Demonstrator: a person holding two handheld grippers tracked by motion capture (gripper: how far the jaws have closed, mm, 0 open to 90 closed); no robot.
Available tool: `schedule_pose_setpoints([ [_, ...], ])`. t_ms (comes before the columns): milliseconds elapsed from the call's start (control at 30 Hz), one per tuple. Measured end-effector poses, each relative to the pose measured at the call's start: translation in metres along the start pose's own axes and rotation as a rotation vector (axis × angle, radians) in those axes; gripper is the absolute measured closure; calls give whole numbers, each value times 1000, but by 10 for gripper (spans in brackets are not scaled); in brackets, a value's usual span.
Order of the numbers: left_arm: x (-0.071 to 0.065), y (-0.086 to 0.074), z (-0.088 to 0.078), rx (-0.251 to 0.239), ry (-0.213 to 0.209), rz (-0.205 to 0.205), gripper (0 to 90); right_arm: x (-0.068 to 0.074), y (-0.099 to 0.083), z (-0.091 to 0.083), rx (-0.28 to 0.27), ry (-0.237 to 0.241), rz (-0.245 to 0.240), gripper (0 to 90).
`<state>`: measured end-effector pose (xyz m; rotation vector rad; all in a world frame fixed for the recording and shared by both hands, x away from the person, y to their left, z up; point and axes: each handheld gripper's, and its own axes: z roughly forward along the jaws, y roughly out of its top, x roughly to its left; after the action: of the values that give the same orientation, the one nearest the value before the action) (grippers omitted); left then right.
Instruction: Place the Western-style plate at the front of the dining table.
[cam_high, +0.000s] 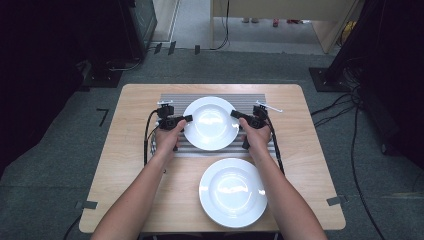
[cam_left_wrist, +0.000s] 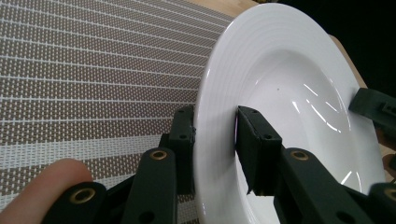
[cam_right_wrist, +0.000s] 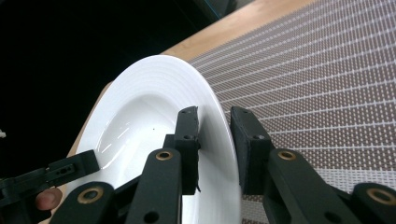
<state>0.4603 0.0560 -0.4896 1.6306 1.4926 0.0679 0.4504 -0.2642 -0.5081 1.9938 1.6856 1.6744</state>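
Observation:
A white deep plate (cam_high: 211, 122) lies on a striped grey placemat (cam_high: 250, 100) at the middle of the wooden table (cam_high: 130, 170). My left gripper (cam_high: 189, 119) is shut on its left rim, one jaw under the rim and one inside the plate (cam_left_wrist: 289, 84). My right gripper (cam_high: 234, 114) is shut on the opposite rim in the same way, the plate (cam_right_wrist: 140, 116) edge caught between its jaws. In the left gripper view, the left gripper (cam_left_wrist: 215, 116) pinches the rim over the placemat (cam_left_wrist: 93, 70). The right gripper (cam_right_wrist: 215, 114) shows its grip beside the placemat (cam_right_wrist: 327, 70).
A second white plate (cam_high: 233, 192) sits on bare wood near the front edge, just ahead of my right forearm. Cables trail from both grippers across the table. Dark equipment and floor cables surround the table.

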Motion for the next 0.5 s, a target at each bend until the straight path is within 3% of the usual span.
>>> schedule_pose_setpoints([
  [233, 5, 5, 13, 37, 25, -29, 692, -5, 1, 12, 13, -43, 27, 742],
  [300, 6, 6, 16, 36, 26, -50, 693, -8, 2, 15, 7, -47, 61, 749],
  [500, 5, 6, 21, 36, 38, -67, 690, -8, 4, 19, -10, -70, 53, 747],
])
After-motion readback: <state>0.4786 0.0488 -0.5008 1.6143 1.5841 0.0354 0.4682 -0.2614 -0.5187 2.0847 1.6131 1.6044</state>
